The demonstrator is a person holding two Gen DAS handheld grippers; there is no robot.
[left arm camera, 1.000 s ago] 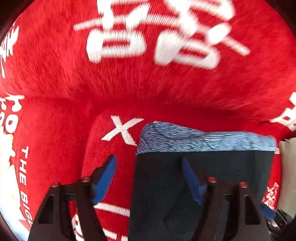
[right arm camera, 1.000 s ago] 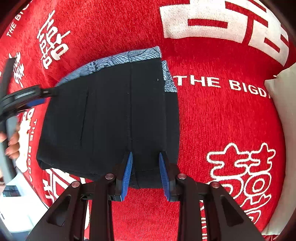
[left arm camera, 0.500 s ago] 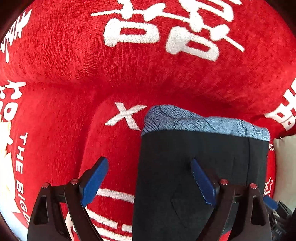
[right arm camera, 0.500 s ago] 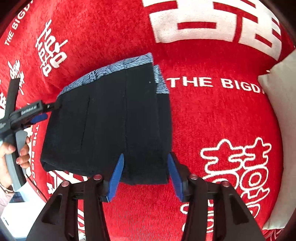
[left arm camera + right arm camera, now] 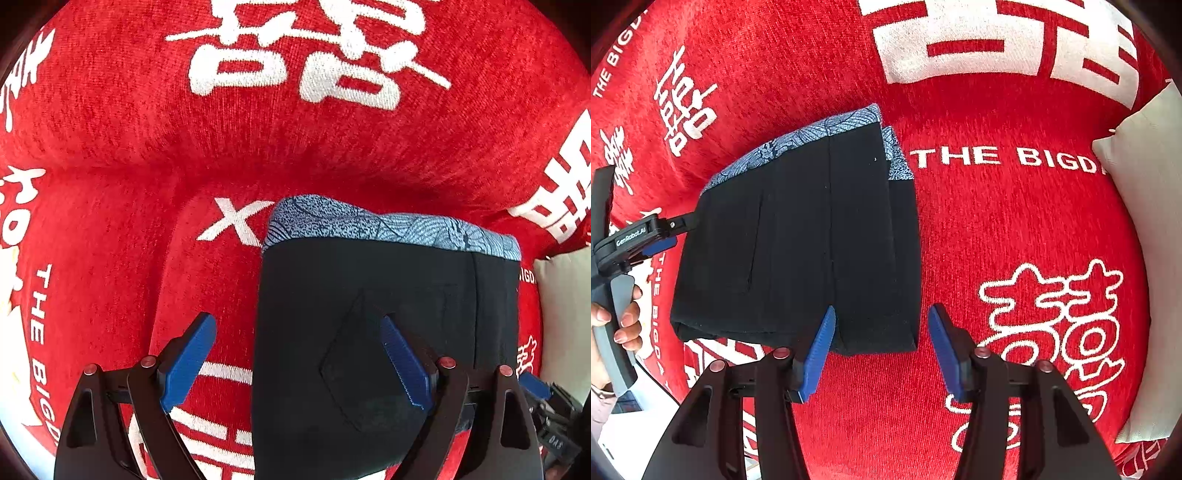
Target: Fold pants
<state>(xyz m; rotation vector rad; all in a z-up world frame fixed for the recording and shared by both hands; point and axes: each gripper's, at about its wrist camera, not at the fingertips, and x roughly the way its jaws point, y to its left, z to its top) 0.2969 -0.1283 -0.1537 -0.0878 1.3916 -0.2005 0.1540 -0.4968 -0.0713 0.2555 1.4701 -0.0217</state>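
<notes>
pants (image 5: pixel 798 240): black, waistband blue with a fine wave-like print
cover (image 5: pixel 1015 221): red, white characters and letters
pillow (image 5: pixel 1145 184): off-white
left gripper (image 5: pixel 295 365): black, blue pads
right gripper (image 5: pixel 882 350): black, blue pads

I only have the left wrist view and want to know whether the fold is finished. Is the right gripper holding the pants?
Observer: No. The right gripper is open. The near corner of the pants shows between its fingers, ungripped.
Operator: Are the layers lined up?
Observer: Not quite. A lower layer sticks out along the right edge, showing a second strip of waistband.
Operator: What is beside my left gripper?
Observer: Only the left hand on its handle. The left gripper sits at the left edge of the pants.
</notes>
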